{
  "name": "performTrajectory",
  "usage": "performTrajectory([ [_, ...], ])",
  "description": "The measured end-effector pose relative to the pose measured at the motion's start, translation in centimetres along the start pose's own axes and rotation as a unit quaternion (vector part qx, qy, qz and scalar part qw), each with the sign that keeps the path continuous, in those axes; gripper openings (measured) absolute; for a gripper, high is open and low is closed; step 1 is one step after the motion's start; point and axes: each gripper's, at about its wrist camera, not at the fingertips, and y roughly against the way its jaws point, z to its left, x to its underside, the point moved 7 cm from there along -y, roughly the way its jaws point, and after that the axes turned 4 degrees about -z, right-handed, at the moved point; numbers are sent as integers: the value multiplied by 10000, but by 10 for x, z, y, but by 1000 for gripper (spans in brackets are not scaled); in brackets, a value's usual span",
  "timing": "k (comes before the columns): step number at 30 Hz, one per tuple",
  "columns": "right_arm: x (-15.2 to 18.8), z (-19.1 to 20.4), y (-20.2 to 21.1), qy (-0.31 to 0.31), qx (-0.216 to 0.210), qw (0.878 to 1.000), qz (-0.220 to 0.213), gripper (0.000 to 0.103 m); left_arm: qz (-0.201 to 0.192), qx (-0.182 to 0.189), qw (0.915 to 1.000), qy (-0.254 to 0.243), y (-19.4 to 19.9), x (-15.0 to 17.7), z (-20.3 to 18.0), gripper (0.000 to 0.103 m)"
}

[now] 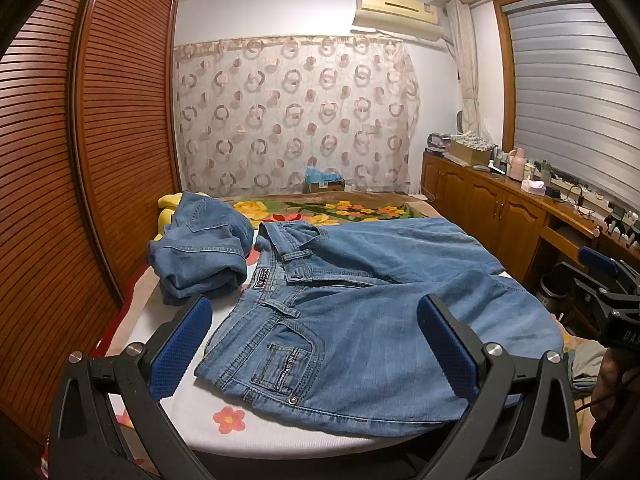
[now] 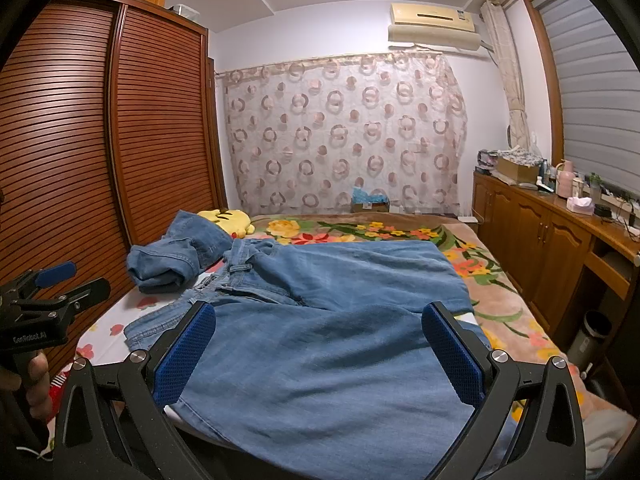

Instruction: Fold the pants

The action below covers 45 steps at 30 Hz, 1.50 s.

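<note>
2 pairs of blue denim jeans lie on the flower-print bed (image 1: 224,420). At far left sits 1 folded pair of jeans (image 1: 200,256), beside a yellow plush toy (image 2: 228,218). To its right 1 light-blue unfolded pair of pants (image 1: 360,312) spreads flat, waistband leftward, legs running right. The left gripper (image 1: 316,344) hovers over the waist pocket, jaws wide apart, empty. The right gripper (image 2: 320,354) is likewise spread wide over the near leg, gripping nothing.

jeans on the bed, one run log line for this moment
jeans spread flat, unfolded | left hand-held gripper open above | right hand-held gripper open above
</note>
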Motion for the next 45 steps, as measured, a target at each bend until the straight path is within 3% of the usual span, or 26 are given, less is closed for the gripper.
performTrajectory([
  [41, 2, 5, -7, 7, -35, 10000, 42, 103, -3, 14, 10000, 10, -1, -1, 3, 103],
  [45, 4, 3, -10, 29, -68, 9999, 129, 103, 69, 28, 10000, 2, 2, -12, 4, 103],
])
